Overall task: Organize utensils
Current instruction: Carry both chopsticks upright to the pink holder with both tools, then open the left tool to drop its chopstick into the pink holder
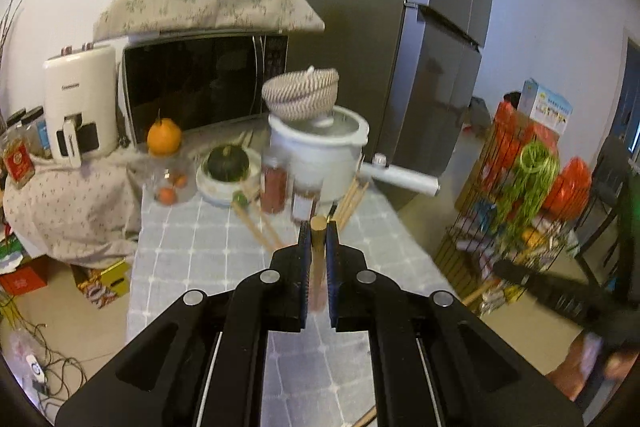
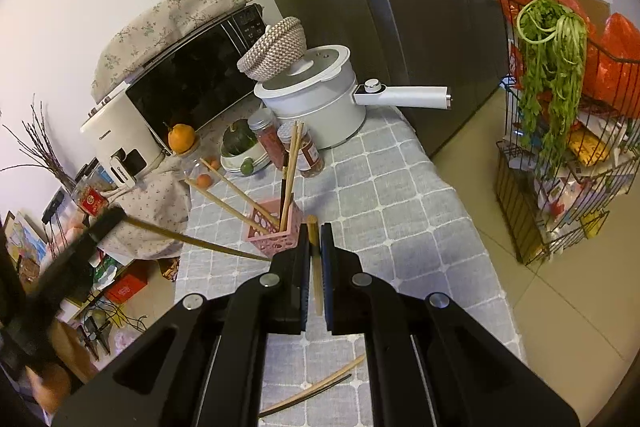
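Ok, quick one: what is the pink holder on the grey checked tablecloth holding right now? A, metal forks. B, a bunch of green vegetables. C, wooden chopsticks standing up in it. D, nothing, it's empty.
C: in the right wrist view, several wooden chopsticks stand and lean in the pink holder on the tablecloth; no forks show, and the greens hang off in the wire rack.

Wooden chopsticks (image 2: 290, 171) stand tilted in pink holder (image 2: 276, 227), perhaps loosely.
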Demonstrator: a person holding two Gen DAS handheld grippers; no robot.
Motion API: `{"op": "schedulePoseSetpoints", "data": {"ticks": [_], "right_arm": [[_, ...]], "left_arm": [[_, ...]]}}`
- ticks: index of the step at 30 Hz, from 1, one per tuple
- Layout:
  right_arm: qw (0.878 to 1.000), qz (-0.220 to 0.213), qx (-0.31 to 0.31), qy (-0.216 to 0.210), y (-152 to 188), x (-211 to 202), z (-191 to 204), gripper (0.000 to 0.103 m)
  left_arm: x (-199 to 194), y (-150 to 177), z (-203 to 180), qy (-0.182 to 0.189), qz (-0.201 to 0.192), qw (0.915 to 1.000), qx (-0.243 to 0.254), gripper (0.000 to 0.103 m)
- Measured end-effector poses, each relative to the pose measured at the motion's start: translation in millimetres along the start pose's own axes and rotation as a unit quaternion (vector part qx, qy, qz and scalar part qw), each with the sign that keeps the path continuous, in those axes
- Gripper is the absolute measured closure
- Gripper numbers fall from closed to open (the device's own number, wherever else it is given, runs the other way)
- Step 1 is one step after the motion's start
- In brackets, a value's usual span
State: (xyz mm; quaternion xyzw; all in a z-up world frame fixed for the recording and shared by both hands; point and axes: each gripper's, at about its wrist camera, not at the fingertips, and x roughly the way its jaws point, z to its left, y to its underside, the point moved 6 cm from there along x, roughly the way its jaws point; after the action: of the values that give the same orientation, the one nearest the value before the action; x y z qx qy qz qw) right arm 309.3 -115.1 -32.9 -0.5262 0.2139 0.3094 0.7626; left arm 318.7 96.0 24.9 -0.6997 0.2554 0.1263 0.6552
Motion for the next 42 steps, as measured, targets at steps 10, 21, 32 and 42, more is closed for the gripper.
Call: {"op": "schedulePoseSetpoints", "data": {"ticks": [10,21,32,42], "right_arm": [[1.000,-0.007,-0.015,-0.008,-23.4,9.0,-2.9,0.098],[0.999,-0.018,-0.026,-0.010,-39.7,9.4,-4.5,0.097],[0.999,-0.032,-0.031,-0.020,-51.7,0.8,8.0,0.097],[0.997,-0.061,-0.032,-0.041,-83.3,-9.1,41.7,0.097]], "left_arm": [[15.7,-41.2,-2.3,-0.003,-0.022,0.9997,0.003,0.096],[46.8,-72.4,13.5,-0.024,-0.047,0.9983,-0.023,0.096],[78.8,-23.9,44.4,-0.028,0.000,0.9974,-0.067,0.090],[59.5,27.5,59.2,-0.045,0.031,0.9920,-0.114,0.084]]}}
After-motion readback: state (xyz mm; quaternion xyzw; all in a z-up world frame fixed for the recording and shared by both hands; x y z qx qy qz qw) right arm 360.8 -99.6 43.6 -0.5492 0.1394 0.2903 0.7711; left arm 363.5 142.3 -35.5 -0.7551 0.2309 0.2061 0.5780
